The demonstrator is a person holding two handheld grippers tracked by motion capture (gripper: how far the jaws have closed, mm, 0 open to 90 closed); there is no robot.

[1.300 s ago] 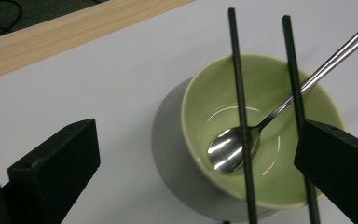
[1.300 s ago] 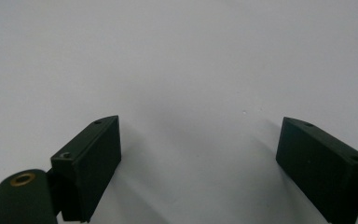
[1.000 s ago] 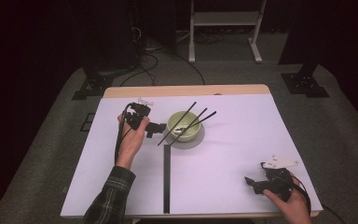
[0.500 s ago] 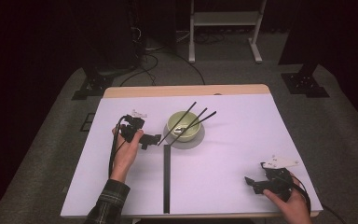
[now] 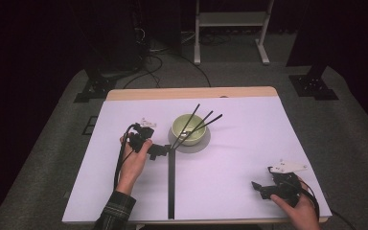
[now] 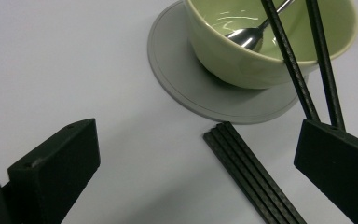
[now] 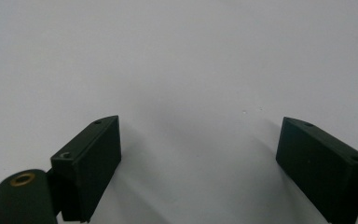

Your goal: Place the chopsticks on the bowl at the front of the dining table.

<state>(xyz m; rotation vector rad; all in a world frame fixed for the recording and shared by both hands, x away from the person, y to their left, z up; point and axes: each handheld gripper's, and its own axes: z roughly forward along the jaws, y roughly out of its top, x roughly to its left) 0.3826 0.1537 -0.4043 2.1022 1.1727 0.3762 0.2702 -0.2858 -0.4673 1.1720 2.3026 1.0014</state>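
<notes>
Green bowl (image 5: 189, 129) sits on its grey coaster (image 5: 191, 143) mid-table, 2 black chopsticks (image 5: 206, 122) leaning in it. Since 1 second ago our left claw (image 5: 162, 150) has dropped toward the black strip (image 5: 171, 182), jaws spread and empty; our right claw (image 5: 258, 188) stays put, spread too. From the left gripper view we see a spoon (image 6: 248, 33) inside the bowl.

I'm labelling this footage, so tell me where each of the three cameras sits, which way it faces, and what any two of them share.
High view: above the person's side, facing forward and down on the table; both forearms, left gripper, right gripper.
Left gripper view: rides that gripper, facing the green bowl on its grey coaster; open jaws show.
Right gripper view: faces bare table; open jaws show.
Shared: high and left gripper views both show bowl, chopsticks and black strip.
</notes>
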